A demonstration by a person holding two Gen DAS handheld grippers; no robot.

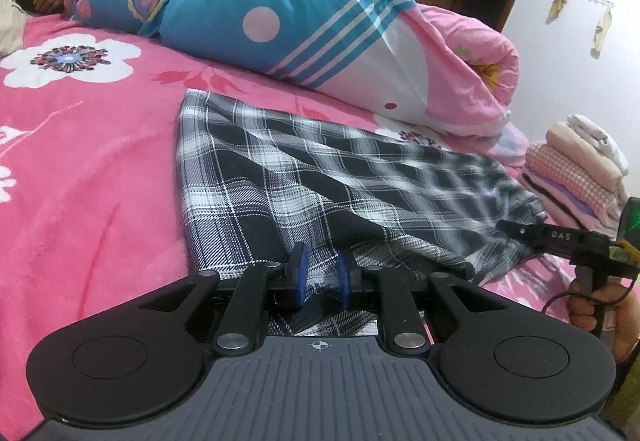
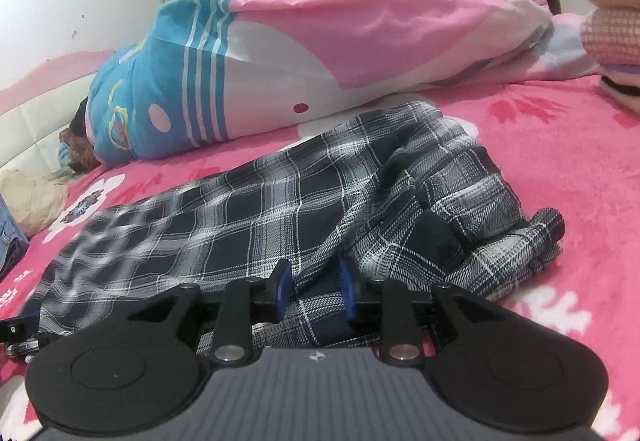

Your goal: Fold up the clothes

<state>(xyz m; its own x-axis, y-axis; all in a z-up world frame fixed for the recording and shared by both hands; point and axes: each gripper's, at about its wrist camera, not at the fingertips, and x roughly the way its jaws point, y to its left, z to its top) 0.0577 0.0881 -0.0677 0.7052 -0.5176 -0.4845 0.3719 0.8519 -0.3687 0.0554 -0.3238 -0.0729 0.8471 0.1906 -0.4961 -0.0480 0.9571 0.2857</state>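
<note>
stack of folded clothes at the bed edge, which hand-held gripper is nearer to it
Right. The right hand-held gripper grips the black-and-white plaid garment at the end beside the stack of folded clothes; the left hand-held gripper grips the far end.

Plaid shirt [image 1: 304, 177] thin woven cloth, bedsheet [image 1: 92, 169] fuzzy pink fleece, grippers matt blk plastic w/ shiny metal rivets [image 2: 229, 353].

Soft, even indoor light fills both views; shadows stay faint and no glare shows. Fisheye distortion bends the scene toward every edge, with dark vignette corners at 11 and 1 o'clock. Motion blur smears the plaid garment [image 1: 320, 181] toward 3 o'clock in the left wrist view and toward 9 o'clock in the right wrist view. Colours look saturated and slightly noisy.
</note>
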